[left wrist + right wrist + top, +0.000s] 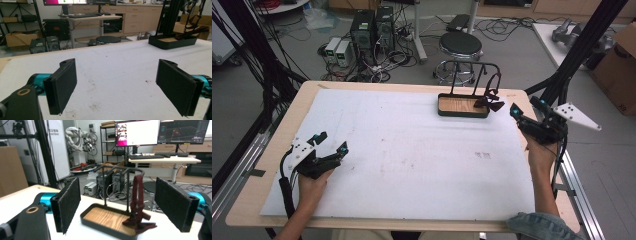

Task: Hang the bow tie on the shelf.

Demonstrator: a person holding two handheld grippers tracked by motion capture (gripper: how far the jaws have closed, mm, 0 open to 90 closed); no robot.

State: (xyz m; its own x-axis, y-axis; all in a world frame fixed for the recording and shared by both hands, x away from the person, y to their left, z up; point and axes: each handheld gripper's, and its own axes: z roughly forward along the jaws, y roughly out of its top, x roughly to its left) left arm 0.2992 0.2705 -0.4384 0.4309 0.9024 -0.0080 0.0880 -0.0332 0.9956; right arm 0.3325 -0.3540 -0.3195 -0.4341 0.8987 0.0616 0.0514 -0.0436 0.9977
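Your left claw [331, 144], nearest you on the bare white surface [412, 150], is spread wide and holds nothing, well apart from the work. Far to the right, your right claw [514, 111] is just as wide and empty, facing the dark red strap [137, 202] that hangs from the rack [117, 192] and trails over the tray's rim. Grab the strap low and pull sideways, and I'd expect it to snag the bar and tip the rack.

Your left gripper [331, 141] sits near-left, your right gripper [515, 111] far-right (both jaws spread wide, holding nothing).
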